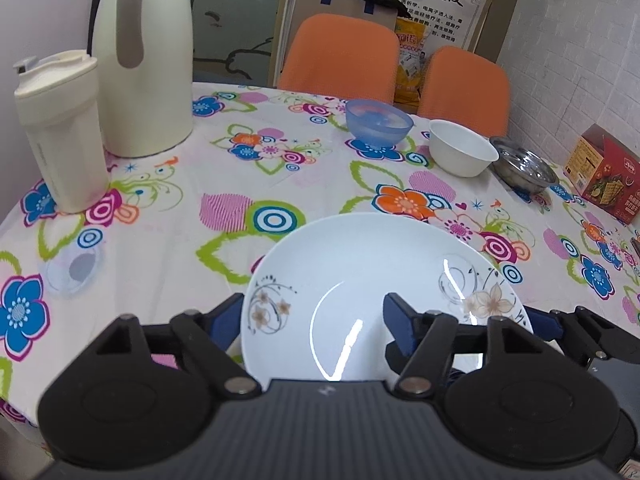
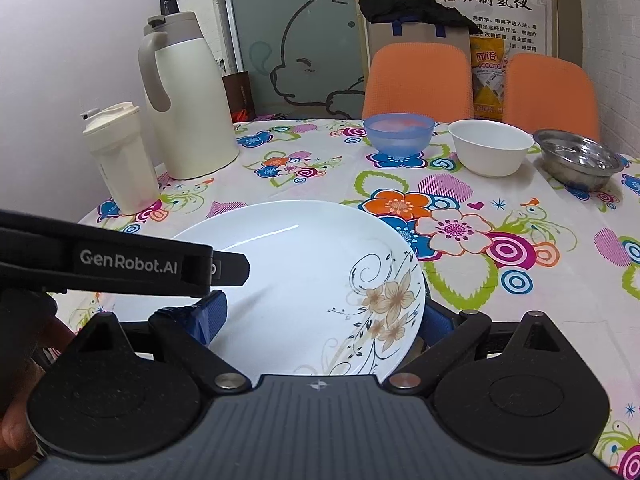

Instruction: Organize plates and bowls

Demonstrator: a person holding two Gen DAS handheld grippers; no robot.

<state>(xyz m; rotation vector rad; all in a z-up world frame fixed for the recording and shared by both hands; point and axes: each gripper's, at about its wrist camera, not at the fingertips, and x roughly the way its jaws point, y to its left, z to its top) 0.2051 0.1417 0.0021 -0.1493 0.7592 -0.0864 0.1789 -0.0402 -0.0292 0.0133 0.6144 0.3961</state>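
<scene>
A white plate with brown flower prints (image 1: 360, 264) (image 2: 304, 264) lies on the flowered tablecloth (image 1: 180, 184) near the front edge. My left gripper (image 1: 314, 318) is open: its left finger sits just outside the plate's left rim and its right finger over the plate. My right gripper (image 2: 322, 318) is open too, left finger over the plate, right finger just past the right rim. At the back stand a blue bowl (image 1: 378, 124) (image 2: 398, 132), a white bowl (image 1: 462, 148) (image 2: 490, 146) and a steel bowl (image 1: 524, 170) (image 2: 578, 158) in a row.
A cream thermos jug (image 1: 148, 60) (image 2: 188, 96) and a cream tumbler (image 1: 60, 132) (image 2: 118, 156) stand at the left. A red box (image 1: 608, 172) is at the far right. Two orange chairs (image 2: 416, 80) stand behind the table. A hand (image 2: 16, 432) shows at lower left.
</scene>
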